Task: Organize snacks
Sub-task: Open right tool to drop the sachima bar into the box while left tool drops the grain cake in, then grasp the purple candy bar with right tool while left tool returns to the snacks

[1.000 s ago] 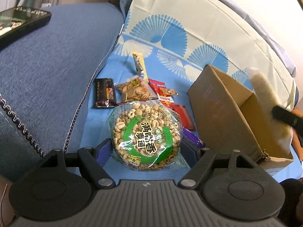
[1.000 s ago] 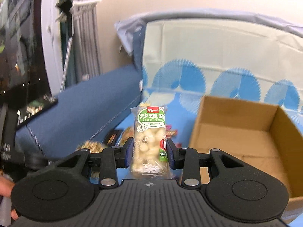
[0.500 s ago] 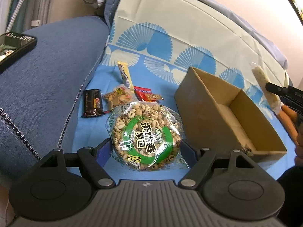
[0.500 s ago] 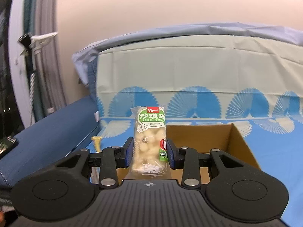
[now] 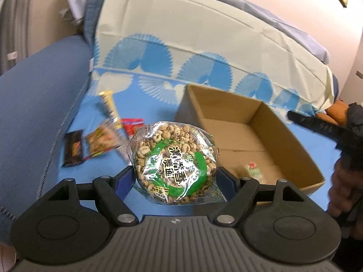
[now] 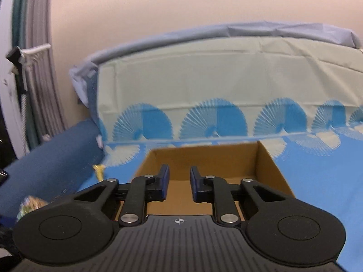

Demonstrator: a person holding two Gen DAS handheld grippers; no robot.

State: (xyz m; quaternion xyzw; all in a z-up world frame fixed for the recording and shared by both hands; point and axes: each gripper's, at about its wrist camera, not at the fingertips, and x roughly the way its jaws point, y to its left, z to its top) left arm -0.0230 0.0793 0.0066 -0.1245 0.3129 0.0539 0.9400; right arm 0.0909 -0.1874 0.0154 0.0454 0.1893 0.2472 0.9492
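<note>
Left wrist view: my left gripper (image 5: 175, 176) carries a round bag of puffed snacks (image 5: 173, 162) beside an open cardboard box (image 5: 301, 151) on a blue fan-print cloth (image 5: 158, 52).

Largest first: the cloth covers a sofa; the box sits on it, holding one small green-and-white packet (image 5: 251, 168). My left jaws stand wide, pressing the bag's sides. In the right wrist view, my right gripper (image 6: 179, 184) hangs over the box with nothing between its jaws, which are closing. Several loose snacks (image 5: 99, 139) lie left of the box. I judge the slick, bulging bag could slip free, or catch the near box wall and tip it. The loose wrappers are blurred and unreadable; my left gripper hides the box's near corner.
</note>
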